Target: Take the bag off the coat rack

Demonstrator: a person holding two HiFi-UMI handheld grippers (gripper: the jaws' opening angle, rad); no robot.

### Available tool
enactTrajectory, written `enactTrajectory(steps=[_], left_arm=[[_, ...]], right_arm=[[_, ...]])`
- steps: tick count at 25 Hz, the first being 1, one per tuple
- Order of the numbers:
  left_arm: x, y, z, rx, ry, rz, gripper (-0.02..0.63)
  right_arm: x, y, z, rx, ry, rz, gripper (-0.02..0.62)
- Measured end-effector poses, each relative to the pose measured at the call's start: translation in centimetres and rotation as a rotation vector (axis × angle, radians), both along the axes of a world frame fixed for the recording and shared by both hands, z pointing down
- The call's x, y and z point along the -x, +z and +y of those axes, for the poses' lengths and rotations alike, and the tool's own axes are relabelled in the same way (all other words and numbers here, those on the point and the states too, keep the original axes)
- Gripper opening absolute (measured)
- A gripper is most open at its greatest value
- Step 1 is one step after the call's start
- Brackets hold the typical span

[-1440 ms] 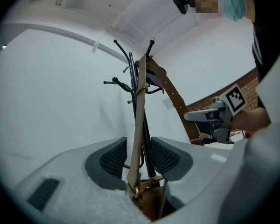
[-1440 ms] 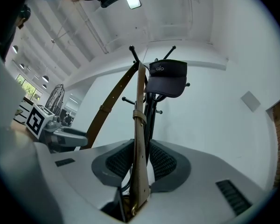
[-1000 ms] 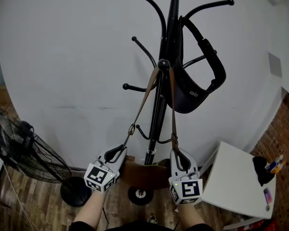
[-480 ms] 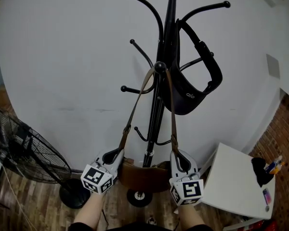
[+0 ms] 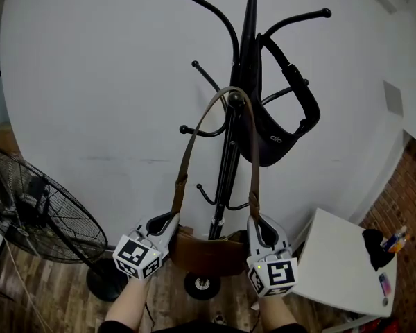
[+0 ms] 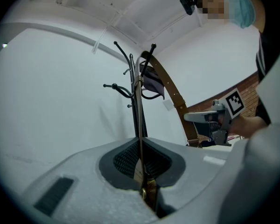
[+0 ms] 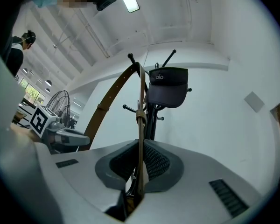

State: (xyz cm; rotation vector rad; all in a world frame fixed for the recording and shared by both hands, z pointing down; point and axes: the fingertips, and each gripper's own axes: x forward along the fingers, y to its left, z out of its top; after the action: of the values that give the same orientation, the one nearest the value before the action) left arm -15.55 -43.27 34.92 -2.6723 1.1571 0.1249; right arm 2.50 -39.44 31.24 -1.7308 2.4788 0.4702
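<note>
A brown leather bag (image 5: pixel 206 252) hangs low in front of the black coat rack (image 5: pixel 230 159). Its brown strap (image 5: pixel 186 151) rises in a rounded arch around the rack's hook knob (image 5: pixel 236 101). My left gripper (image 5: pixel 168 222) has just closed its jaws on the strap's left side, and the strap (image 6: pixel 140 125) runs between the pads above a brass fitting (image 6: pixel 149 190). On the strap's right side my right gripper (image 5: pixel 262 227) is shut, with the strap (image 7: pixel 140 125) pinched between its pads.
A black visor cap (image 5: pixel 283 123) hangs on an upper arm of the rack, just right of the strap. A standing fan (image 5: pixel 41 217) is at the left and a white table (image 5: pixel 336 269) with small items at the right. The white wall lies behind.
The strap was taut over the hook knob; now its top bows up in a loose arch. The left gripper has risen a little with the strap.
</note>
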Motion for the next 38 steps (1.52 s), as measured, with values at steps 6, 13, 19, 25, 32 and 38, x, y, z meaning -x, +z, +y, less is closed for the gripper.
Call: enactTrajectory(steps=[6,13,19,25,32,38], left_arm=[[0.5,-2.0,1.7,-0.042,0.009,0.003,0.017],[1.2,-3.7,4.4,-0.08,0.021,0.006,0.017],[2.0,-3.4,6.6,-0.075,0.039,-0.002,0.017],[2.5,-1.6,8.5,-0.035,0.056,-0.004,0.017],[2.6,0.3,10.1,0.004,0.054,-0.002,0.017],[2.5,1.5,11.5,0.037,0.005,0.019,0.017]], right_arm=[[0.5,-1.9,1.6,-0.043,0.004,-0.001,0.026],[1.2,-3.7,4.5,-0.096,0.009,-0.006,0.025],[1.9,-3.4,6.8,-0.094,0.025,-0.01,0.026],[2.4,-1.3,8.6,-0.046,0.041,-0.011,0.026],[2.3,0.8,9.9,0.0,0.033,-0.019,0.026],[2.0,2.0,10.4,0.029,-0.025,-0.032,0.026]])
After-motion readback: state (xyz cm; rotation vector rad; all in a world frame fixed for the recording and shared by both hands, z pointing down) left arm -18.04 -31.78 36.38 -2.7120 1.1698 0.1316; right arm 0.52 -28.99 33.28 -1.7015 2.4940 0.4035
